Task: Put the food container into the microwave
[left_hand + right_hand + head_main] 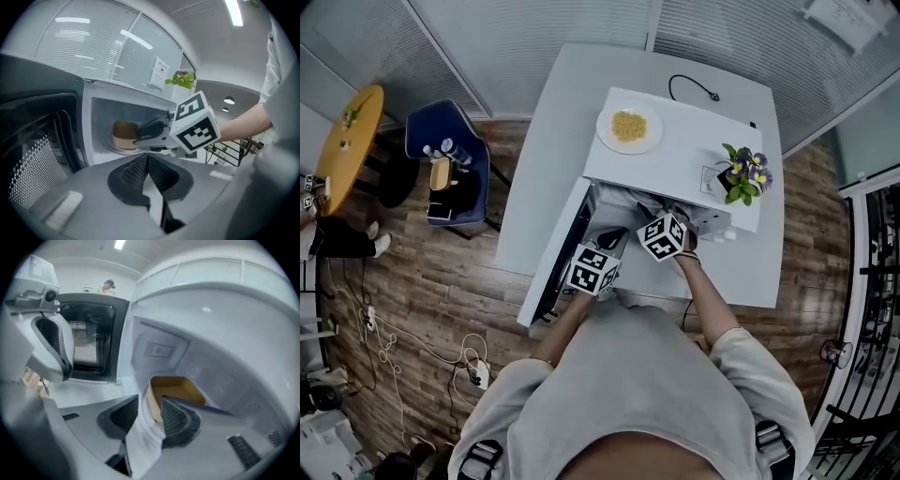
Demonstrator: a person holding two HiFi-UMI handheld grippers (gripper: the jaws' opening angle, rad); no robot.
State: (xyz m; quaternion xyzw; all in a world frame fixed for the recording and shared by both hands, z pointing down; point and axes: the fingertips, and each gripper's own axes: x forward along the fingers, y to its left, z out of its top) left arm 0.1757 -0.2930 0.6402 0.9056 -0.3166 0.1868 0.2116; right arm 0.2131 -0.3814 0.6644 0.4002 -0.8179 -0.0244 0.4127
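Note:
A tan open-topped food container stands on the turntable inside the white microwave; it also shows in the left gripper view. My right gripper reaches into the cavity and is open, its right finger at the container's near rim, pads not pressing on it. Seen from the left gripper view, the right gripper and its marker cube hang in front of the opening. My left gripper is shut with nothing in it, held still just outside the cavity by the open door.
The microwave door swings open to the left. On top of the microwave lie a plate of yellow food and a small potted plant. The white table carries a black cable. A blue chair stands left.

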